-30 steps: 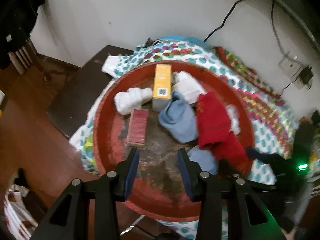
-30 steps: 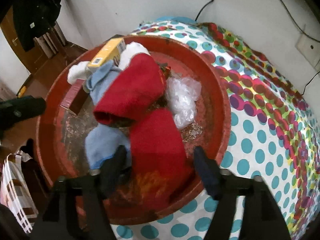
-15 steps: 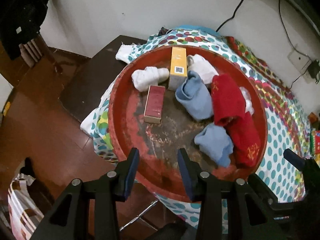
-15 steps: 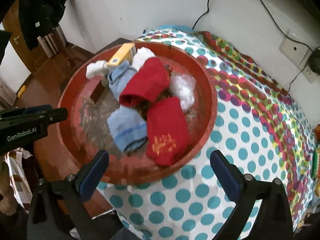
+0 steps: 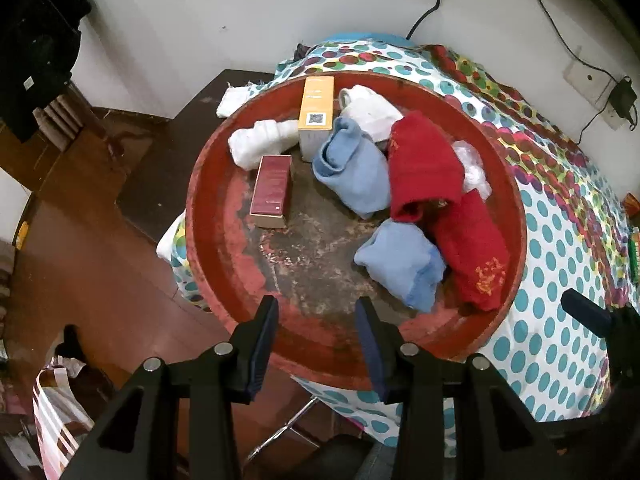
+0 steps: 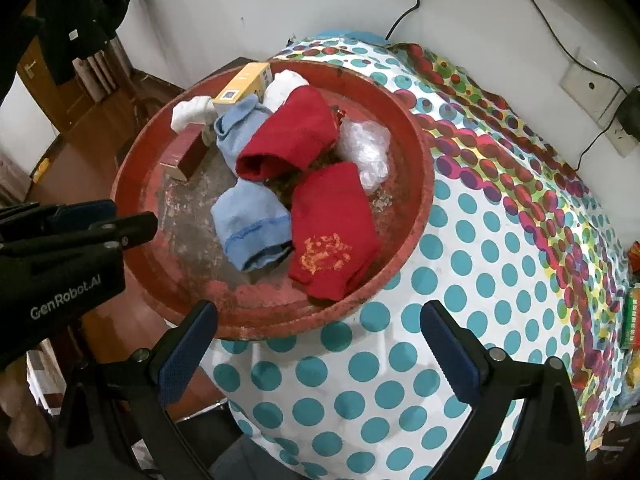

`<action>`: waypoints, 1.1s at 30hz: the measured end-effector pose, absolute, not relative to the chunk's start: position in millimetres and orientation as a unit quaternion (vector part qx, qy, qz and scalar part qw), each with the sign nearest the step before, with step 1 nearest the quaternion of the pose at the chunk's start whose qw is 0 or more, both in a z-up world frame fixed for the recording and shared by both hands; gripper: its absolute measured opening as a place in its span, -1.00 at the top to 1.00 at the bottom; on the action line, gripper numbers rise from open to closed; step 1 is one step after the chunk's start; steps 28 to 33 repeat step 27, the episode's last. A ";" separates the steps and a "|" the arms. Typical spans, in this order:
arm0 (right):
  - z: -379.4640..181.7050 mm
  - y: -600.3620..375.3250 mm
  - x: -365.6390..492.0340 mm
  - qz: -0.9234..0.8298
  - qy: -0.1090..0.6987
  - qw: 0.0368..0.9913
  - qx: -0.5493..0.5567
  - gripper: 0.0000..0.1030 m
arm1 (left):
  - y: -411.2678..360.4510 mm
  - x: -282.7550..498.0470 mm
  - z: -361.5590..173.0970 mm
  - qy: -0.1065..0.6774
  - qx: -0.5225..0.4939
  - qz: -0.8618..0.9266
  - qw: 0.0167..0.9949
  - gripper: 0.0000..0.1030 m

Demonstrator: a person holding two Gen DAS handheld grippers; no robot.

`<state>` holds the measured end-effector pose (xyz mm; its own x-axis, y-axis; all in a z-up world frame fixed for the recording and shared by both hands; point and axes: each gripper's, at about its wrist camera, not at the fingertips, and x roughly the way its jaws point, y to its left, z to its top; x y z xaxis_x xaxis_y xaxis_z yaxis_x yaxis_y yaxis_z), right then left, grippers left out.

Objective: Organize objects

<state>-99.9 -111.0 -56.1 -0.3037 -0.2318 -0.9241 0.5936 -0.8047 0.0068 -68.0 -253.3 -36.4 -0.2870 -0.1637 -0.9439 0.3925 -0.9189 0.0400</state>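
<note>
Both grippers hover released above the red tray (image 5: pixel 208 240), the left gripper (image 5: pixel 316 344) half-spread, the right gripper (image 6: pixel 318 344) wide. Socks (image 6: pixel 332 224) crowd the tray's three o'clock side.

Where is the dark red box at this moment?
The dark red box lies flat on the left side of the red tray in the left wrist view, just below the white sock and left of the yellow box.

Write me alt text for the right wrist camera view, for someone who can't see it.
A round red tray on a polka-dot cloth holds red, blue and white socks and two small boxes. The right tool hovers open and empty at its near rim.
</note>
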 end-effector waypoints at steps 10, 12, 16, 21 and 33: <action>-50.5 -120.2 -95.6 -0.787 0.181 0.263 0.527 -0.95 | -248.3 -63.3 -24.3 0.095 0.559 -0.808 0.160 0.21; -48.4 -120.9 -95.2 -0.787 0.180 0.265 0.527 -0.95 | -247.3 -61.9 -21.7 0.095 0.556 -0.810 0.160 0.21; -47.2 -121.3 -95.0 -0.787 0.175 0.267 0.527 -0.95 | -247.8 -59.2 -17.8 0.094 0.551 -0.813 0.163 0.21; -45.9 -123.3 -94.1 -0.787 0.177 0.269 0.527 -0.95 | -246.7 -56.1 -14.1 0.092 0.543 -0.818 0.166 0.21; -44.4 -124.6 -94.3 -0.787 0.178 0.268 0.526 -0.95 | -241.7 -53.8 -8.7 0.075 0.534 -0.826 0.167 0.19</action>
